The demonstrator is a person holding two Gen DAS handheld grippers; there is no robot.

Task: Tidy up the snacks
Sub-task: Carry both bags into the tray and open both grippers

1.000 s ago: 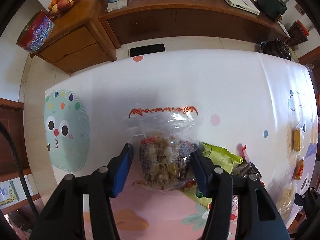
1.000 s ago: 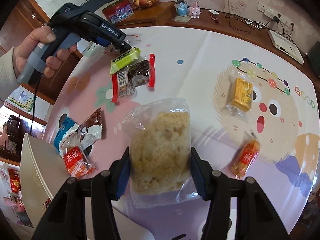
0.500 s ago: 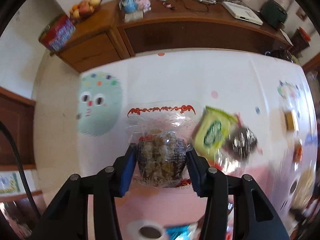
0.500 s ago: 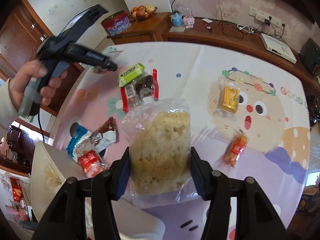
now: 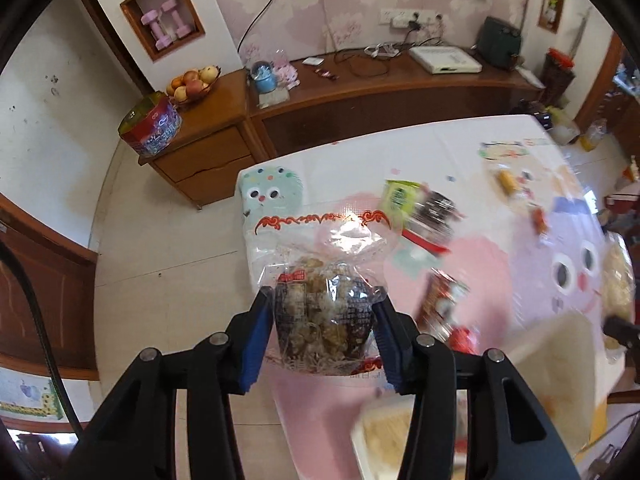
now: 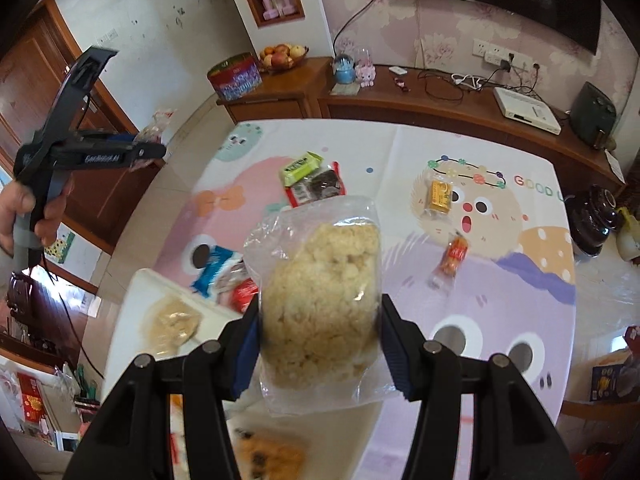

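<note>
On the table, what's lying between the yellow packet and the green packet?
Nothing: in the right wrist view, only bare tablecloth separates the green packet and the yellow packet.

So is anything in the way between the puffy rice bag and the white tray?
Nothing visible blocks it. The right gripper holds the puffed rice bag above the table, and the white tray lies just below-left, with one snack already inside it.

Left gripper (image 5: 324, 336): we see black arms, blue pads, silver screws.
Right gripper (image 6: 318, 344): we see the same build.
Lettering: white, blurred, perhaps a brand.
</note>
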